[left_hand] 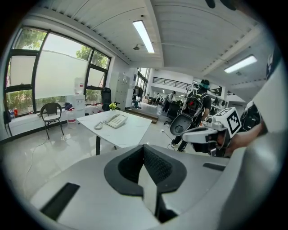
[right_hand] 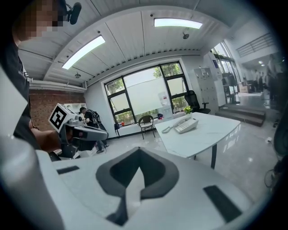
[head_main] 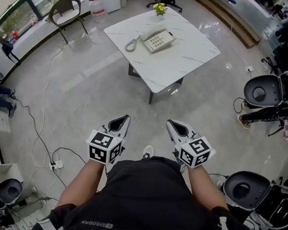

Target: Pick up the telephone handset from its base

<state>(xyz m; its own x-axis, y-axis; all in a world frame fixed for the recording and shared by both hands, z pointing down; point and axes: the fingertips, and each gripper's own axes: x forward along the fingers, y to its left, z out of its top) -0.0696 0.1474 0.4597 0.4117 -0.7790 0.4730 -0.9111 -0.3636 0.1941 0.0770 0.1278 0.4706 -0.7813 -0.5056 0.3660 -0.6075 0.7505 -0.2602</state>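
A cream telephone (head_main: 157,40) sits on the white marble table (head_main: 188,61) far ahead of me, with the handset (head_main: 151,33) lying in its cradle and the coiled cord (head_main: 131,45) trailing off to the left. The same phone shows small in the left gripper view (left_hand: 116,120) and in the right gripper view (right_hand: 185,125). My left gripper (head_main: 126,119) (left_hand: 144,149) and right gripper (head_main: 170,123) (right_hand: 137,156) are held side by side over the floor, well short of the table. Both are shut with nothing in them.
A small yellow flower pot (head_main: 160,9) stands at the table's far edge. Left of the table stands a chair (head_main: 66,10). Black round machines (head_main: 263,89) (head_main: 245,189) crowd the right side. Cables and a power strip (head_main: 55,164) lie on the floor at the left.
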